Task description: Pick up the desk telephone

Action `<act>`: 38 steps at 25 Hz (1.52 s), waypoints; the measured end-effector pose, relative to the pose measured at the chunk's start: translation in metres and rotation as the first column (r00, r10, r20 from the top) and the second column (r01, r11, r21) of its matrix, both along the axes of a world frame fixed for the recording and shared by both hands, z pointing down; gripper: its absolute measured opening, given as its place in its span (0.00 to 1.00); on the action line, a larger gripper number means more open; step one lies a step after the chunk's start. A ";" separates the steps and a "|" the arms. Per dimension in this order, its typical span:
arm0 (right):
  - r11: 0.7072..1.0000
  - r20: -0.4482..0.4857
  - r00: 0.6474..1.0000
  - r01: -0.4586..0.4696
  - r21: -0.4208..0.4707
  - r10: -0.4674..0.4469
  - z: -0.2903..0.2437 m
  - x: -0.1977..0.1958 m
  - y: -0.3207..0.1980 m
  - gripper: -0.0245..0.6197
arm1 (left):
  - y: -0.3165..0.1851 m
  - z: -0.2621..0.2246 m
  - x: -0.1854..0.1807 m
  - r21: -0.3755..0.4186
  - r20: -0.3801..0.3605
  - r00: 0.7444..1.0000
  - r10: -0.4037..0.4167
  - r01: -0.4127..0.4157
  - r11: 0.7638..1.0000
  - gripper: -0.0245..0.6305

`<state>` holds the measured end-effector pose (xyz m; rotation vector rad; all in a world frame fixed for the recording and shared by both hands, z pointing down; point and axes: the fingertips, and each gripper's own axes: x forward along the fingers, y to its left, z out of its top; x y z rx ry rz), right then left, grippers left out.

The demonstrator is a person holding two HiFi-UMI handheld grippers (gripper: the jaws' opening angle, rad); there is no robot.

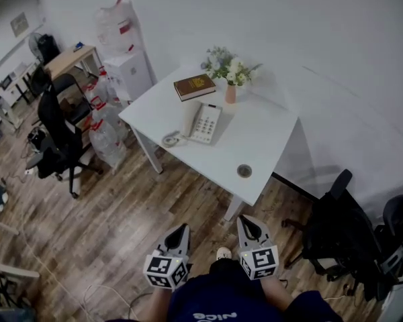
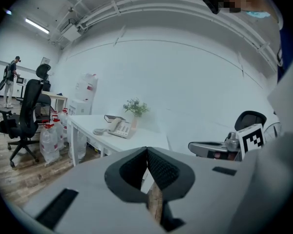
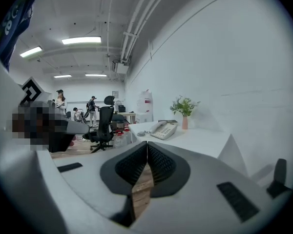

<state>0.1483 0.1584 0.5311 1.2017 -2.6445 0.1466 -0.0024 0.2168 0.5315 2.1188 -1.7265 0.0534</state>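
A white desk telephone (image 1: 203, 122) with its handset on the cradle and a coiled cord lies on the white table (image 1: 258, 146), some way ahead of me. It shows small in the left gripper view (image 2: 118, 127) and in the right gripper view (image 3: 164, 129). My left gripper (image 1: 182, 230) and right gripper (image 1: 245, 222) hang side by side over the wooden floor, short of the table. Both are shut with nothing between the jaws.
A brown book (image 1: 194, 86) and a vase of flowers (image 1: 230, 72) stand behind the phone. A round cable hole (image 1: 244, 171) is in the table top. Black office chairs (image 1: 57, 139) (image 1: 349, 237) stand to the left and right. Water bottles (image 1: 107, 139) and a dispenser (image 1: 131, 72) sit left of the table.
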 end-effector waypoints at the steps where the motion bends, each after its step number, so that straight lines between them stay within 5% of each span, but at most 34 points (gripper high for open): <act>1: 1.000 0.000 1.000 0.014 0.002 -0.014 0.000 -0.002 -0.010 0.07 | -0.008 -0.001 -0.002 0.002 0.001 1.000 -0.014 0.014 1.000 0.06; 12: 0.989 0.001 0.989 0.147 0.018 -0.147 -0.006 -0.013 -0.077 0.07 | -0.073 0.003 0.003 0.009 -0.028 0.993 -0.118 0.119 0.993 0.06; 24: 0.993 0.014 0.993 0.118 -0.017 -0.118 0.000 0.006 -0.102 0.07 | -0.108 0.018 0.031 -0.021 -0.039 0.997 -0.062 0.061 0.998 0.06; 38: 0.996 0.010 0.998 0.068 -0.058 -0.067 0.015 -0.022 -0.143 0.07 | -0.172 0.035 0.003 -0.044 -0.049 0.999 0.012 -0.015 0.999 0.06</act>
